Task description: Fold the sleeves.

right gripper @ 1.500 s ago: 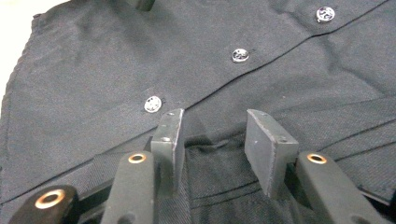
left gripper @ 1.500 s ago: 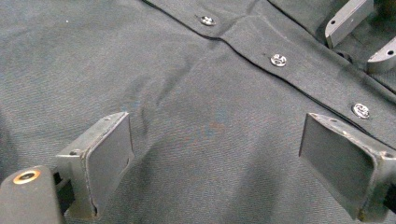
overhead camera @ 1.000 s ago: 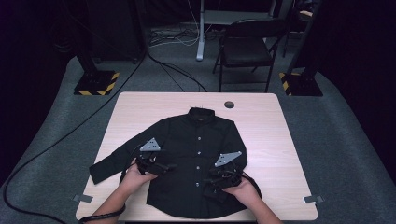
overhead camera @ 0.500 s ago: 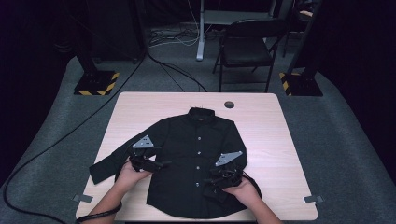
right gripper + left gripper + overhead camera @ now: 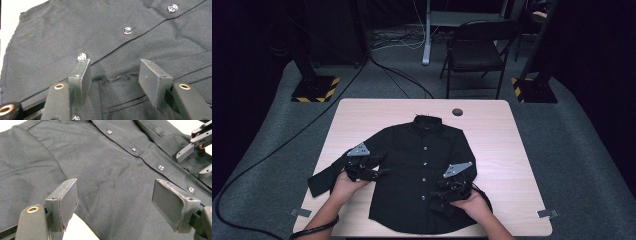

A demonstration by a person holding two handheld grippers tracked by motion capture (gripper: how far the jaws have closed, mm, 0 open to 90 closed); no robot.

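- Since a second ago: left gripper [image 5: 371, 172] shifted outward along the shirt's [image 5: 422, 165] sleeve side, toward the table's [image 5: 512, 150] left edge; right gripper [image 5: 446, 196] unmoved.
- Left jaws just been closing a little, yet wide apart in the left gripper view [image 5: 115, 197]; cloth lies under the gap, pads not pressing it.
- Right jaws just been opening slightly; moderately apart in the right gripper view [image 5: 113, 75], hovering over a fold of cloth near the placket, nothing pinched.
- Shirt: black, long-sleeved, laid flat face up at table centre, collar [image 5: 428, 121] away from the person, hem toward the near edge.
- Buttoned down the front; small shiny buttons [image 5: 161, 167] in a row on the placket.
- One sleeve [image 5: 328, 176] stretched out diagonally toward the near left edge, under the left hand [image 5: 346, 186].
- Weave fine, ribbed-looking up close; soft creases across the chest.
- Right hand [image 5: 472, 205] resting low on the shirt's other side, near the hem.
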